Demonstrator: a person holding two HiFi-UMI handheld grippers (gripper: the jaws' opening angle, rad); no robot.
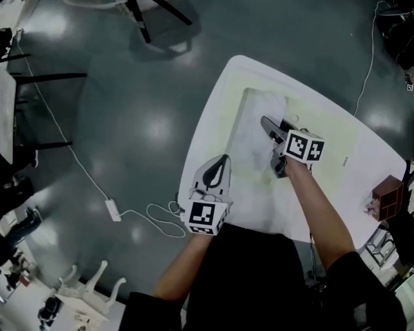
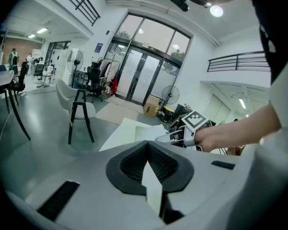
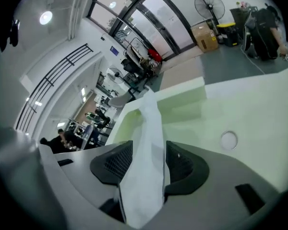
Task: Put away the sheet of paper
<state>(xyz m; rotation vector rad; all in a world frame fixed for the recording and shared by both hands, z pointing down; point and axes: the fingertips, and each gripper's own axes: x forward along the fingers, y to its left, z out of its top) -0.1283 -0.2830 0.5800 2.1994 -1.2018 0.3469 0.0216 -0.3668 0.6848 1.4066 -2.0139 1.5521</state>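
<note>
Closest to the person, the left gripper [image 1: 221, 167] is clamped on the near edge of the sheet of paper [image 1: 252, 150]. Its own view shows only a thin sliver of white pinched between the closed pads. That forearm sits tucked in close to the body, and the gripper points away from the person and slopes down toward the table [image 1: 214, 109].

A little farther out, the right arm reaches well over the table, its gripper tipped down more steeply and turned toward the left one. The right gripper [image 3: 144, 164] has its jaws apart. A rumpled band of the sheet runs up between them, but the pads do not look to be pressing on it.

Beyond both grippers the rest of the sheet lies across the pale green part of the table, its far end near a raised edge there.

To my eye the paper is not yet stowed and this is a regrip in the middle of gathering it. The left gripper anchors the sheet. Next, the right gripper needs a fresh hold farther along before the sheet can be folded or carried off without slipping.
</note>
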